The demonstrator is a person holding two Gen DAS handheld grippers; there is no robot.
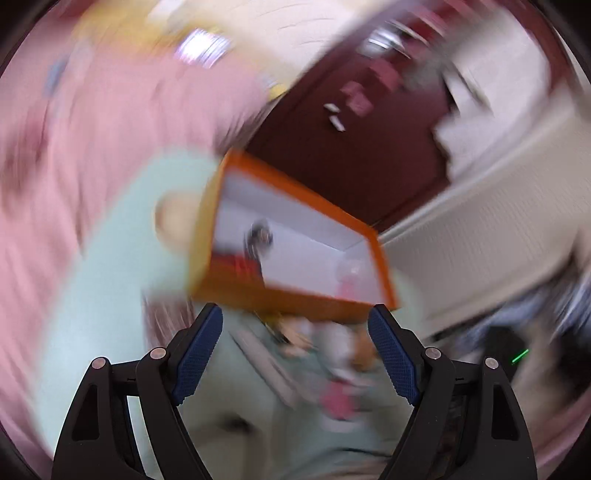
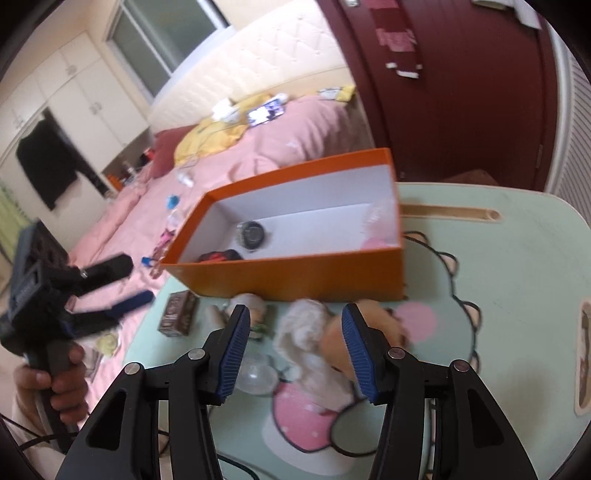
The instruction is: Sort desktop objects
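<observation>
Plush doll (image 2: 354, 332): we see it lying just before the orange box (image 2: 295, 275).
Right tool (image 2: 291, 347): gaping, empty.
Left tool (image 1: 295, 354): wide, empty.
Handling: soft, light, we'd pinch its middle.

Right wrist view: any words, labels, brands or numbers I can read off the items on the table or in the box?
None readable.
Small brown box on the table: print on its face, too blurred.
Orange box: no text visible on its walls.
Red papers on the door: marks too small and blurred.
Phone screen on the bed: unreadable.
</observation>
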